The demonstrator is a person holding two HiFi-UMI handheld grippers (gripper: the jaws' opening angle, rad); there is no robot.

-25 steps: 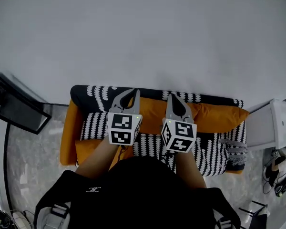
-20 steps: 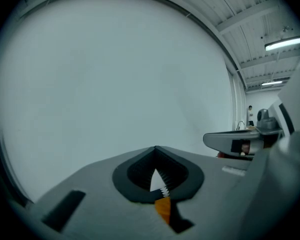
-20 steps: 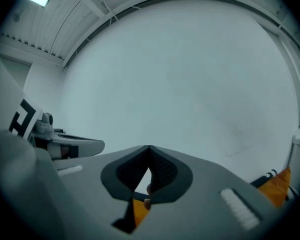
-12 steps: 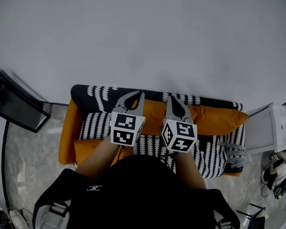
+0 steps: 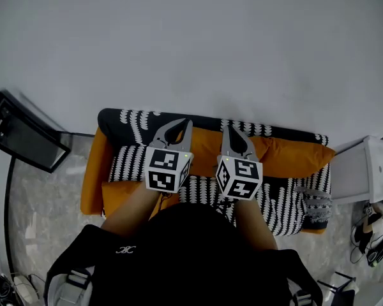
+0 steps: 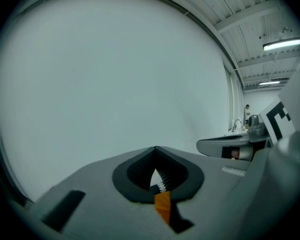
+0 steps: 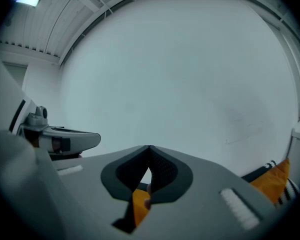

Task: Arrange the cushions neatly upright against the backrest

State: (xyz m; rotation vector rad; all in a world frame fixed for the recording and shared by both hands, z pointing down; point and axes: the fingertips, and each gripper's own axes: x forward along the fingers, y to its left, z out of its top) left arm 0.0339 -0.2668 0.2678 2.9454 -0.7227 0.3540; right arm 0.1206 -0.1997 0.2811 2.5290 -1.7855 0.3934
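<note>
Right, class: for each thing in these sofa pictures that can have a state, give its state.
Plain orange fabric cushion, middle: leaning on the black-and-white covered backrest.
Left gripper: jaws shut, tips at that cushion's top.
Right gripper: jaws shut, likewise.
Long orange cushion, right: lying along the backrest.
Black-and-white patterned cushion, left: on the seat; upright or flat unclear.

Left claw [image 5: 182, 123] and right claw [image 5: 232, 131] hover side by side, closed.

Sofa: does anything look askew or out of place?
The right-hand orange cushion sits askew along the backrest, its corner poking past the sofa end. A grey bundle lies at its right front.
</note>
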